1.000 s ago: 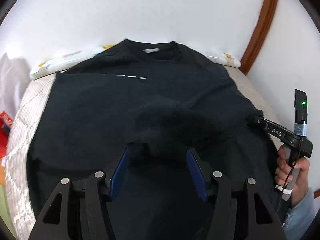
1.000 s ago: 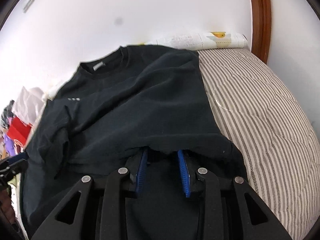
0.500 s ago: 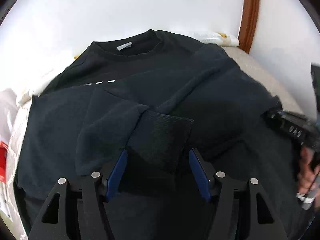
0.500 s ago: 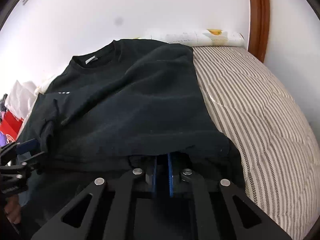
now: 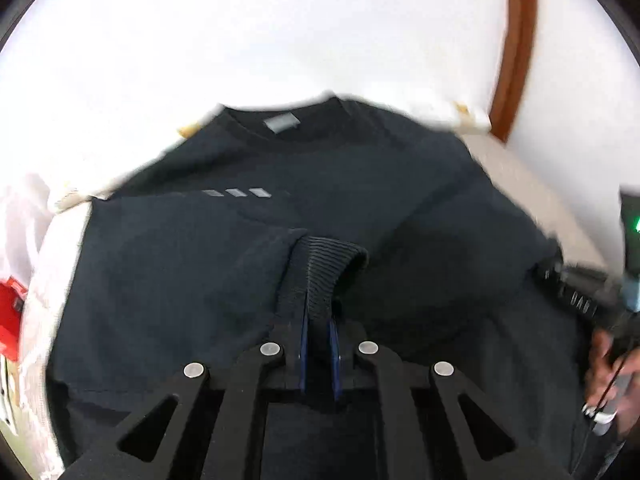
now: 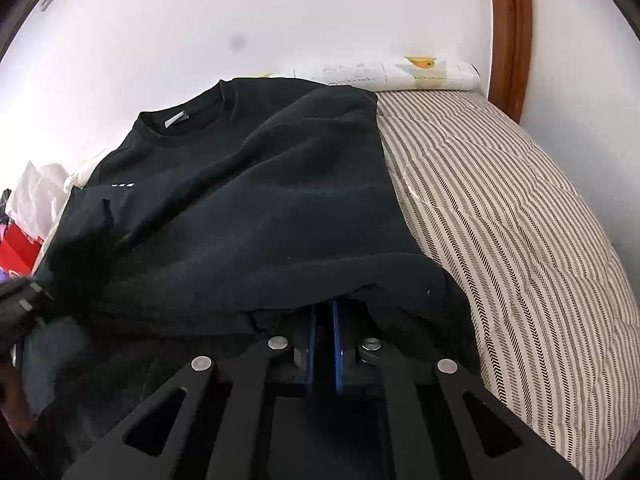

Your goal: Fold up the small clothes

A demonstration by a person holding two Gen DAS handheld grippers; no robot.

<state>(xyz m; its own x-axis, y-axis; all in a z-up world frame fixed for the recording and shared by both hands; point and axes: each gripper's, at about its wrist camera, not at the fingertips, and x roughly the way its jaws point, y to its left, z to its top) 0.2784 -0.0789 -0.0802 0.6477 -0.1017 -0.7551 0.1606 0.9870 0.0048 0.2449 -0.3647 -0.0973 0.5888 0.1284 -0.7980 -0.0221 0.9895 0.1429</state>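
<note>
Since a second ago my left jaws have just been closing: they stood wide around the ribbed cuff point(image 5: 326, 270) and now pinch it flat between the blue pads, the sleeve drawn up in a ridge toward me. My view over the left gripper point(image 5: 319, 330) has also swung, so the collar label that sat dead ahead half a second back now sits a little left of centre. My right jaws have just been closing too; their blue pads are now together on the near hem of the black sweatshirt point(image 6: 248, 216), with the cloth bunched over their tips.

My left gripper tilts downward over the middle of the garment, its black linkage filling the near edge of that view. My right gripper point(image 6: 325, 320) tilts down likewise at the near right corner of the sweatshirt. From the left camera I see my right hand point(image 5: 612, 364) at the far right edge, wrapped round the handle, blurred. From the right camera the left gripper's body shows only as a dark blur at the left edge.

The sweatshirt lies spread on a bed, collar far from me, three pale dashes on the chest. The striped quilt point(image 6: 520, 240) is bare to the right of it. A rolled white printed cloth point(image 6: 400, 74) lies along the far edge against the white wall point(image 6: 280, 20). A brown wooden frame point(image 6: 510, 32) rises at the far right. At the left, white and red items point(image 6: 24, 220) are heaped beside the bed.
</note>
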